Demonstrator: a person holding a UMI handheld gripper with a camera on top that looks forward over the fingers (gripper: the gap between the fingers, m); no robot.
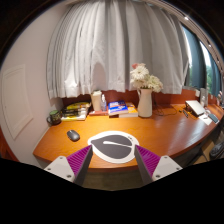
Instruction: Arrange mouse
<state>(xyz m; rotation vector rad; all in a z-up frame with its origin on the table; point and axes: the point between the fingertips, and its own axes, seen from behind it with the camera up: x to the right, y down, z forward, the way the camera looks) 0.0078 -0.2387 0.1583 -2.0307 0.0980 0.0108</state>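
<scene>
Much of the desk's far clutter is too small to make out: a stack of what look like books [118, 107] sits at about twelve o'clock from the fingers, a pale upright container [98, 101] stands just left of it, and some greenish items [72, 111] lie at roughly eleven o'clock, none of them clear enough to name with certainty. At the desk's right end, near two o'clock, a flat object that may be a laptop or papers [196, 107] is partly cut off. No writing, brand or label can be read anywhere. A white vase of pale flowers [145, 95] stands beyond the fingers at about one o'clock, with curtains [110, 45] hanging behind the whole desk. The gripper [110, 163] has its fingers spread wide with nothing held, their purple pads [76, 160] showing on the inner faces. Just ahead of and between the fingers lies a round white mouse pad [112, 147] with a dark patch on it, resting on the wooden desk [165, 135]. The mouse [73, 134], small and dark, lies on the desk at about ten o'clock from the fingers, left of the mouse pad and apart from it, well outside the fingers' gap
</scene>
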